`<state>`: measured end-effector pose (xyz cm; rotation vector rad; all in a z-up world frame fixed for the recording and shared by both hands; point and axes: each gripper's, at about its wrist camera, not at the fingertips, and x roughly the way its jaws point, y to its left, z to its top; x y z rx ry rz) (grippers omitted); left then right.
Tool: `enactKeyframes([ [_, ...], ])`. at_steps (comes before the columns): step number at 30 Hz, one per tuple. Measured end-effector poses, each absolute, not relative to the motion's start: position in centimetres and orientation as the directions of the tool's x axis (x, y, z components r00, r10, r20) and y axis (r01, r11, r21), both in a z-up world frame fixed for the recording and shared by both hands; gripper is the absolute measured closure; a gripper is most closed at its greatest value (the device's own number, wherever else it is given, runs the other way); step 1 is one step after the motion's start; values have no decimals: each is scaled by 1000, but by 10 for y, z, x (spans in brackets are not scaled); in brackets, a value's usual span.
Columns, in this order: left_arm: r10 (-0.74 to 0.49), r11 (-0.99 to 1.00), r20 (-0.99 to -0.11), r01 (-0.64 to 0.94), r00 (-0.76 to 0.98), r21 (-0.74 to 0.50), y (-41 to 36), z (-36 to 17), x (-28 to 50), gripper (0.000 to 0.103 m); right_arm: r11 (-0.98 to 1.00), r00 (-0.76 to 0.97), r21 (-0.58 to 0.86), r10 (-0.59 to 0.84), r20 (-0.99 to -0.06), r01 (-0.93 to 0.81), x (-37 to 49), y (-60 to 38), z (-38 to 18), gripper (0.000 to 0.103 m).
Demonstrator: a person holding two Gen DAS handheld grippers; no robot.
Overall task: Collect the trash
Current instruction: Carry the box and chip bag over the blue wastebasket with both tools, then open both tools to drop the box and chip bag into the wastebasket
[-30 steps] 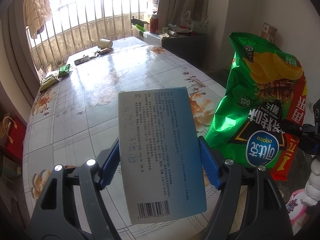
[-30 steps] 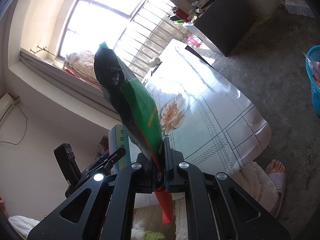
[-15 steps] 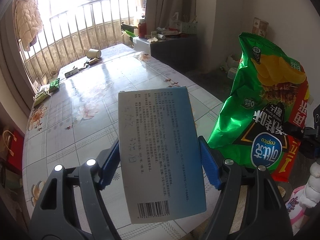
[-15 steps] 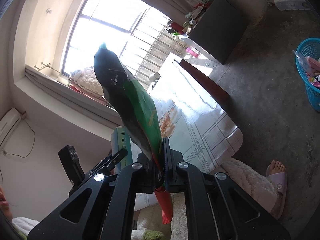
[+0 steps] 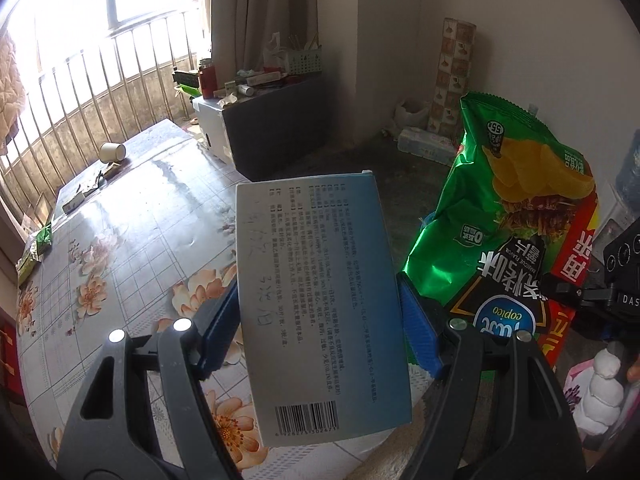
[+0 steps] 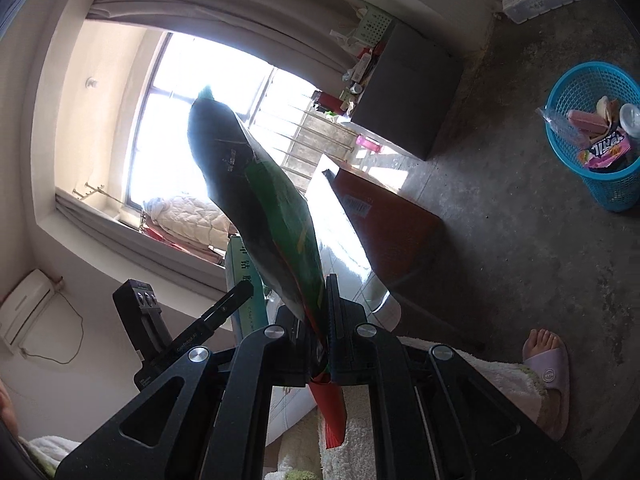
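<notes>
The left gripper (image 5: 320, 316) pinches a flat grey-blue carton (image 5: 320, 300) by its side edges, holding it in the air above the flowered tabletop (image 5: 132, 232). The right gripper (image 6: 320, 320) clamps the bottom edge of a green chip bag (image 6: 264, 216), which stands upright. A blue basket (image 6: 600, 176) holding wrappers sits on the concrete floor (image 6: 500, 240), well apart from both.

A grey-blue box (image 5: 320, 300), a green-and-red chip bag (image 5: 504, 216), a floral tablecloth (image 5: 120, 248), a blue basket (image 6: 600, 184).
</notes>
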<state>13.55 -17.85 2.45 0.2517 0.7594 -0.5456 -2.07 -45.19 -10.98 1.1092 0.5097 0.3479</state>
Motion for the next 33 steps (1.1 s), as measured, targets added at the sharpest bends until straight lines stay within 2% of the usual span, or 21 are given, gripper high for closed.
enactKeyframes([
  [4, -436, 771, -726, 637, 532, 3, -230, 22, 145, 33, 364, 871, 931, 451, -198, 23, -37, -485, -127, 97],
  [8, -500, 699, -758, 712, 419, -68, -286, 12, 160, 33, 301, 910, 952, 377, -173, 57, -55, -523, -145, 97],
  [13, -552, 593, -797, 787, 244, -170, -375, -8, 180, 33, 233, 944, 964, 266, -193, 131, -65, -573, -173, 97],
  [20, -516, 527, -855, 806, 53, -269, -497, -76, 213, 33, 119, 949, 965, 189, -251, 232, -35, -647, -235, 97],
  [27, -478, 523, -878, 798, -18, -301, -583, -150, 246, 33, 29, 937, 957, 194, -289, 289, 24, -709, -301, 95],
  [28, -476, 526, -879, 793, -24, -306, -592, -163, 251, 33, 30, 929, 948, 193, -316, 317, 32, -716, -311, 93],
  [30, -450, 543, -892, 782, -35, -304, -608, -195, 261, 30, 37, 899, 918, 193, -394, 395, 46, -728, -334, 71],
  [31, -426, 564, -904, 771, -37, -297, -617, -213, 267, 29, 34, 869, 886, 181, -461, 463, 50, -733, -347, 46],
  [33, -382, 615, -922, 730, -54, -298, -627, -247, 276, 29, 31, 816, 830, 167, -554, 557, 50, -735, -364, 44],
])
